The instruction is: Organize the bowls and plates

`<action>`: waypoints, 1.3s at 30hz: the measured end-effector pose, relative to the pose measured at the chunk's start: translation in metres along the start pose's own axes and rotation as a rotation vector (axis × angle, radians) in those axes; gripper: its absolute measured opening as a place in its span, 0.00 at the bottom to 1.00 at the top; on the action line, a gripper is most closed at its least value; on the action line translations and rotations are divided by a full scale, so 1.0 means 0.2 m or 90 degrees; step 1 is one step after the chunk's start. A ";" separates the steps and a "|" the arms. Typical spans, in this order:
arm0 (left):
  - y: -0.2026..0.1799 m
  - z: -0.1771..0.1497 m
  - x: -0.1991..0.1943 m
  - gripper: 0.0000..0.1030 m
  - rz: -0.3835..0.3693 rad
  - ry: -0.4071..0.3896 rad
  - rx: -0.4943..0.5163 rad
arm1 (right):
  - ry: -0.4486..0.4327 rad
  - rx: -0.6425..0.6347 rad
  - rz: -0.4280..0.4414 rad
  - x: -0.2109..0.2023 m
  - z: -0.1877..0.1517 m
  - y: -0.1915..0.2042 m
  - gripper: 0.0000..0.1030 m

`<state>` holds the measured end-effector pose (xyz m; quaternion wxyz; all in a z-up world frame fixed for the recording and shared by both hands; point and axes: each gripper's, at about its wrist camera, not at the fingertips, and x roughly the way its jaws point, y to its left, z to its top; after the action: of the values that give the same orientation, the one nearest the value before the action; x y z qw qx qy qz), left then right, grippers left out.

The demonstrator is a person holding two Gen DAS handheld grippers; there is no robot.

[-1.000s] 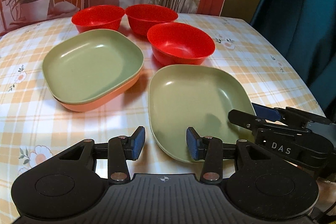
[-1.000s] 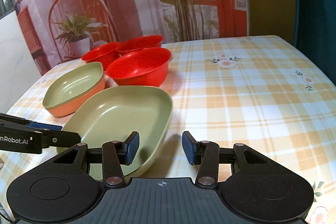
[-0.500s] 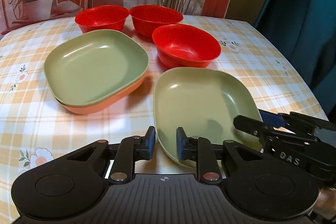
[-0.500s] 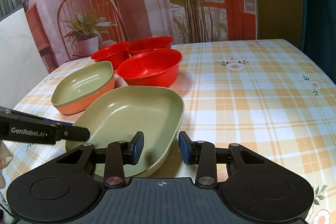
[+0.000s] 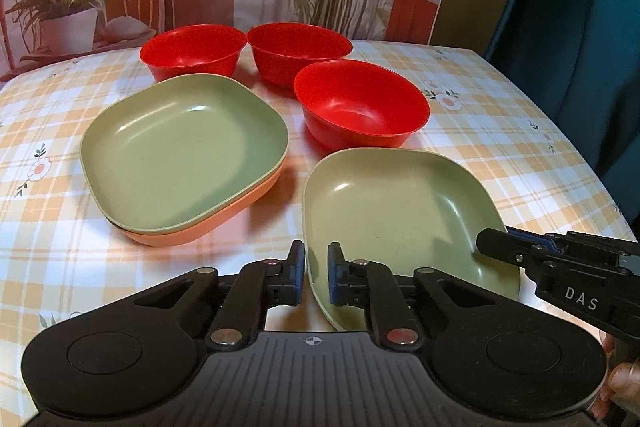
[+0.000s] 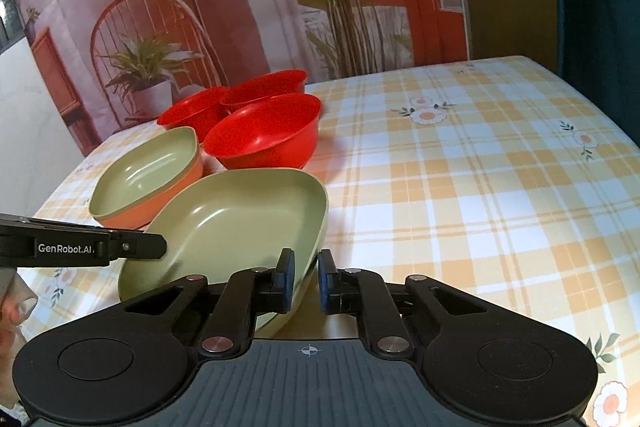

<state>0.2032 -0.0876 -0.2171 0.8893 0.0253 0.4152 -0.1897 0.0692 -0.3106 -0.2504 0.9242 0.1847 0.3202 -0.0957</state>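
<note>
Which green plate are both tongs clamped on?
The lone green plate nearest the cameras, pinched at its rim by both tongs; the other green plate sits untouched atop an orange plate.

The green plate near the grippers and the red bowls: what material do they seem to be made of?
The green plate looks like matte moulded plastic, perhaps melamine or a fibre composite: even colour, soft dull highlights, thin rounded rim. The red bowls look like smoother plastic with a slight sheen; the right wrist view hints at fine speckling. The pictures cannot rule out ceramic.
</note>
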 end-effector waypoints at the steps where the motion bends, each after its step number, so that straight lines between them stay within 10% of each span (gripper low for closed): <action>1: 0.00 0.00 0.00 0.11 -0.002 -0.002 -0.002 | 0.001 0.000 -0.002 0.00 0.00 0.00 0.11; 19: 0.05 -0.04 -0.20 0.10 -0.041 -0.053 -0.018 | -0.014 0.003 0.012 -0.08 0.10 0.06 0.10; 39: 0.41 0.08 -0.30 0.11 0.000 -0.122 -0.149 | -0.028 -0.175 0.110 0.23 0.62 0.52 0.10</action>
<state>0.2096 0.0049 -0.1702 0.9217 -0.0969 0.3480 -0.1416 0.2037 -0.2681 -0.1600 0.9524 0.0814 0.2927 0.0245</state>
